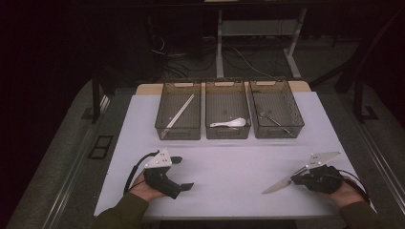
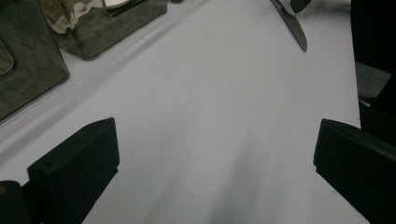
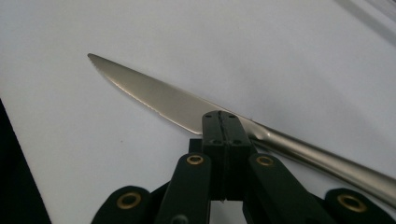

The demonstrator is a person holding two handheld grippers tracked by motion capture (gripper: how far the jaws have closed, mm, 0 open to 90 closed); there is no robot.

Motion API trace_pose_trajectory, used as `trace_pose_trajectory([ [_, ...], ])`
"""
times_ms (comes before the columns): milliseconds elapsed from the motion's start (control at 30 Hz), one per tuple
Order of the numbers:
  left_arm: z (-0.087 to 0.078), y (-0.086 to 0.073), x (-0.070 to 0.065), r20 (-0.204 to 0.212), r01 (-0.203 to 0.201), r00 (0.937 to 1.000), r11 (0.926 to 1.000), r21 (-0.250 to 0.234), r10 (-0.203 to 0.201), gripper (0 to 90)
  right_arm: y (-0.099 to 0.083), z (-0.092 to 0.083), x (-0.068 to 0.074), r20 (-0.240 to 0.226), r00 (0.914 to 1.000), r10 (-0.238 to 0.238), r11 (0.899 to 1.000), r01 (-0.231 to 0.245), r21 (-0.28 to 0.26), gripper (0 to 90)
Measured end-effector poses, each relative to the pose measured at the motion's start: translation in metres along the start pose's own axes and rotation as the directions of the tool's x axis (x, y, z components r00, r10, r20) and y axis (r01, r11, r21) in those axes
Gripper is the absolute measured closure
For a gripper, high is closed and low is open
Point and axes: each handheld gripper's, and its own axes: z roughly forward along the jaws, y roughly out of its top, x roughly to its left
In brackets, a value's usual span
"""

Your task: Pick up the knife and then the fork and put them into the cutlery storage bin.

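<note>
A steel table knife [image 1: 279, 183] lies on the white table top [image 1: 224, 157] at the near right, its serrated blade pointing toward the front middle. My right gripper [image 1: 298, 177] is shut, pads pressed together, with its tips over the knife [image 3: 154, 95] where blade meets handle. The knife runs crosswise under the right gripper [image 3: 222, 126] rather than between the pads. At the near left my left gripper [image 1: 182, 172] is open with nothing between its fingers. In the left gripper view the left gripper [image 2: 215, 158] hangs over bare table, the knife's blade [image 2: 292, 23] far ahead.
Three dark see-through bins stand in a row at the back. The left bin [image 1: 165, 128] holds chopsticks [image 1: 180, 110], the middle bin [image 1: 210, 131] a white spoon [image 1: 229, 123], the right bin [image 1: 298, 125] a metal utensil [image 1: 274, 120]. The table's front edge runs just ahead of both hands.
</note>
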Motion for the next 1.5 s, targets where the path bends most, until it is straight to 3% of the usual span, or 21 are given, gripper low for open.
trace_pose_trajectory([
  [67, 0.0, 0.0, 0.0, -0.002, -0.002, 1.0, 1.0, 0.002, 0.002, 0.0, 0.0, 0.002, 0.0, -0.021, 0.9998, -0.001, 1.0, 0.001, -0.029, 89.7],
  [200, 0.0, 0.0, 0.0, -0.002, -0.001, 1.0, 1.0, 0.004, 0.001, 0.0, 0.002, 0.008, 0.003, -0.024, 0.9995, -0.02, 0.999, 0.019, -0.029, 89.6],
  [400, 0.0, 0.0, 0.001, -0.004, 0.001, 1.0, 1.0, 0.001, -0.001, 0.0, -0.001, 0.007, 0.004, -0.006, 0.9998, -0.017, 1.0, 0.017, -0.008, 89.7],
  [633, 0.001, 0.0, 0.0, -0.005, 0.003, 1.0, 1.0, -0.001, -0.003, 0.0, 0.004, 0.013, 0.003, 0.002, 1.0, 0.002, 0.999, -0.002, -0.044, 89.7],
  [1000, 0.002, 0.0, 0.001, -0.005, -0.001, 1.0, 1.0, 0.001, 0.001, 0.0, 0.029, 0.034, -0.008, 0.044, 0.9986, 0.027, 0.996, -0.023, -0.085, 89.7],
  [1167, 0.001, 0.0, 0.001, -0.004, -0.001, 1.0, 1.0, 0.001, 0.001, 0.0, 0.037, 0.04, -0.014, 0.036, 0.9986, 0.039, 0.995, -0.035, -0.094, 89.7],
  [1267, 0.002, -0.001, 0.001, -0.003, 0.001, 1.0, 1.0, 0.0, -0.001, 0.0, 0.04, 0.032, -0.023, 0.064, 0.996, 0.062, 0.991, -0.054, -0.12, 89.7],
  [1500, 0.001, 0.0, 0.001, -0.005, 0.001, 1.0, 1.0, 0.003, -0.001, 0.0, 0.039, 0.023, -0.059, 0.186, 0.9754, 0.119, 0.992, -0.108, -0.07, 89.7],
])
